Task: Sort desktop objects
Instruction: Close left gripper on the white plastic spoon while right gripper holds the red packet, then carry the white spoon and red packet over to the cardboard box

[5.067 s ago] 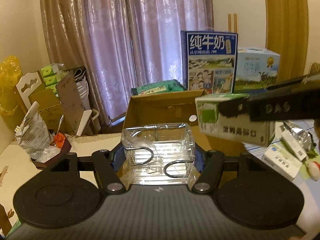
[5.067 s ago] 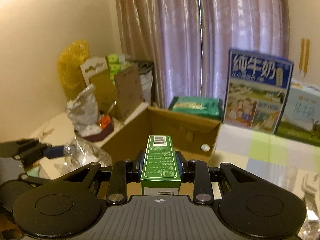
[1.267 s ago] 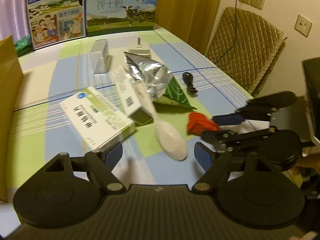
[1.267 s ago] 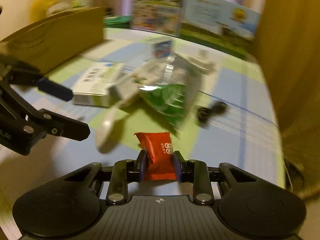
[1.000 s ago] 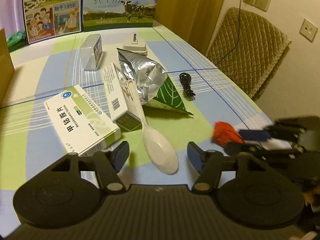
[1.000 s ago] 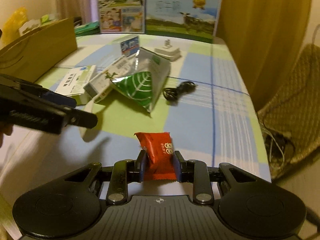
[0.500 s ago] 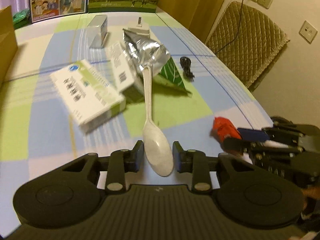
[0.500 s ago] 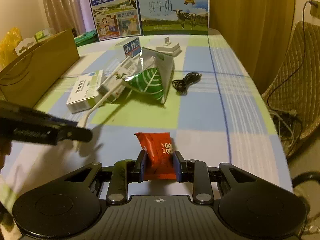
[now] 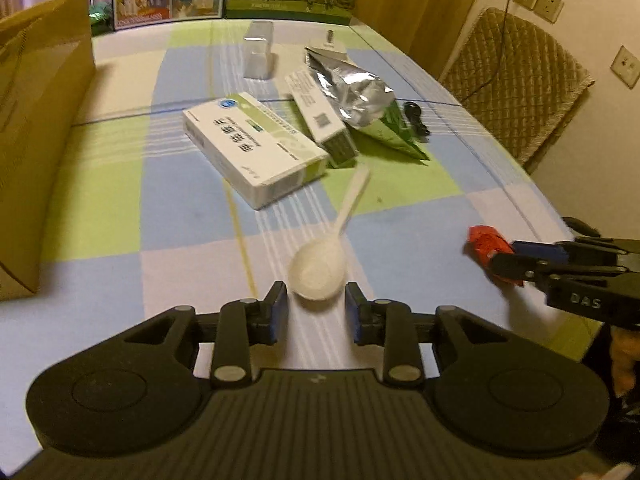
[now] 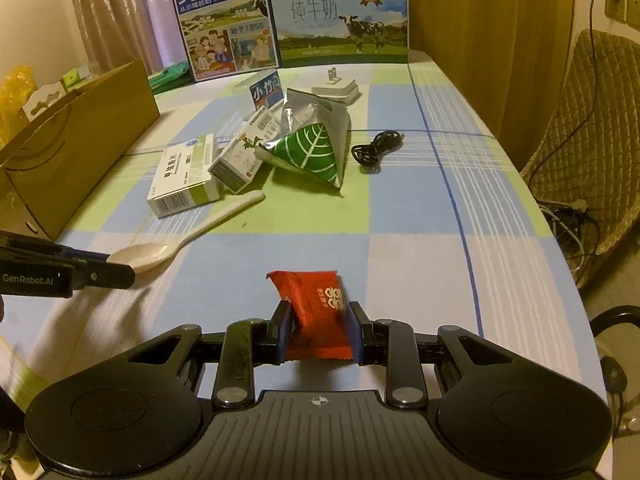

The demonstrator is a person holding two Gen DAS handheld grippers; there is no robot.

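Both pinch: left hand-held gripper (image 9: 316, 307) a spoon (image 9: 320, 266), right hand-held gripper (image 10: 319, 332) a red packet (image 10: 316, 312) near the table (image 10: 420, 272) edge.

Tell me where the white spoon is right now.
The white spoon lies with its bowl between the left gripper jaws, handle pointing toward the white medicine box.

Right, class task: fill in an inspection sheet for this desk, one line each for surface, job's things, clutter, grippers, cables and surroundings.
Surface: checked tablecloth.
Job's things: white spoon, red packet, white medicine box, narrow box.
Clutter: foil bag, plug adapter.
Grippers: left gripper around the spoon bowl, grip unclear; right gripper shut on the red packet.
Cables: black cable, coiled.
Surroundings: cardboard box, milk cartons, padded chair.
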